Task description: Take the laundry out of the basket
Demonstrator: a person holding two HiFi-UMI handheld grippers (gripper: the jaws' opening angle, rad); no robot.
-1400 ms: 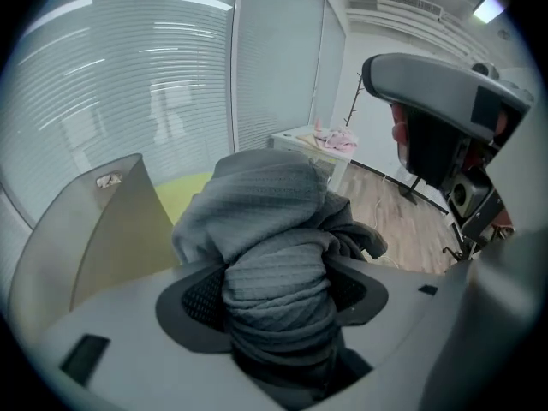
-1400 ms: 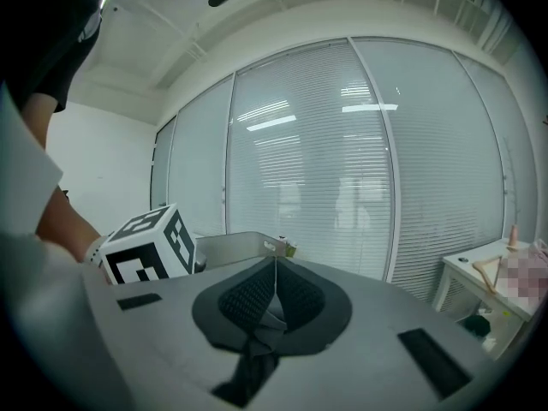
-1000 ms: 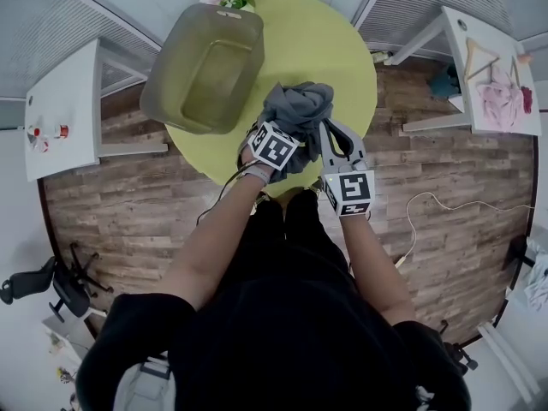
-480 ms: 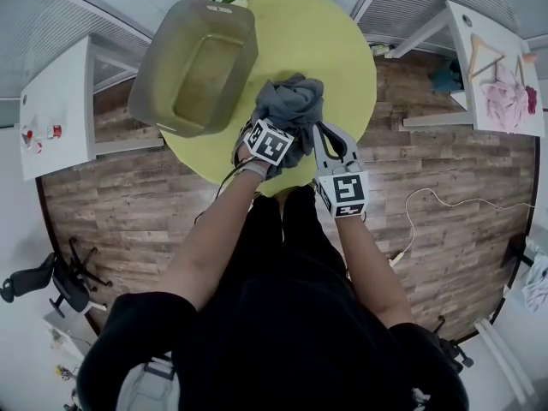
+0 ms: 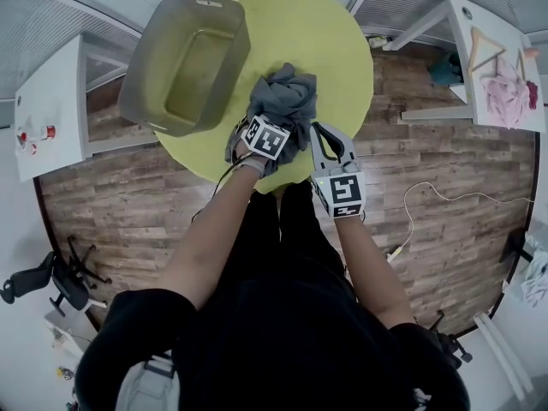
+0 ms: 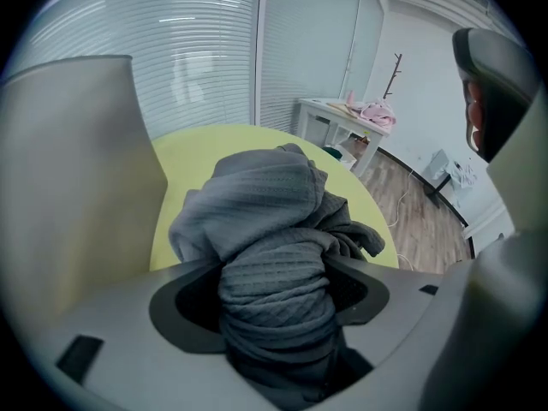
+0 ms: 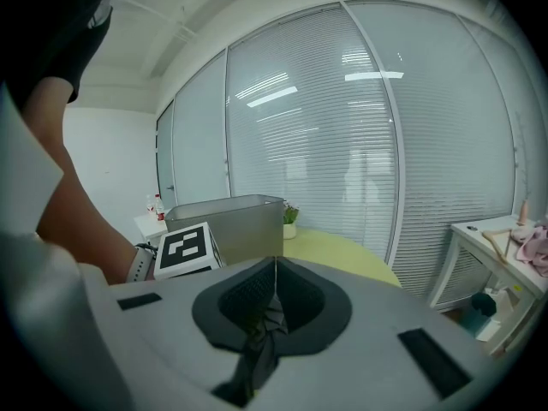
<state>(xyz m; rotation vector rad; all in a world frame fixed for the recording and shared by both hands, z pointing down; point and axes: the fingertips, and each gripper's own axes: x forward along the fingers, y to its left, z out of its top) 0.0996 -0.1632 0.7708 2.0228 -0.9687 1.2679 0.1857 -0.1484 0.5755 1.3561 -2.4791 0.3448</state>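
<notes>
1. The basket (image 5: pixel 137 75) stands at the left on the yellow-green surface (image 5: pixel 334 32) and looks empty, so the laundry seems to be already out. It sits close to the work, and a careless sweep could knock it or shove it toward the edge of the surface
2. The grey garment (image 5: pixel 287 97) is bunched just right of the basket, over the near part of the surface; I cannot tell whether it rests there. If it is set down this near the rim, a loose fold could hang over and pull the rest down to the wood floor (image 5: pixel 445 152)
3. The left tongs (image 6: pixel 274 268) are clamped on a thick wad of the garment, their jaws held wide by its bulk. On release the knit could catch in the jaws and be dragged back off the surface as the tongs lift
4. The right tongs (image 7: pixel 275 268) are closed, with only a thin strip of dark cloth pinched between them. So slight a hold could slip out under any pull, leaving the whole weight on the left side and the bundle sagging unevenly
</notes>
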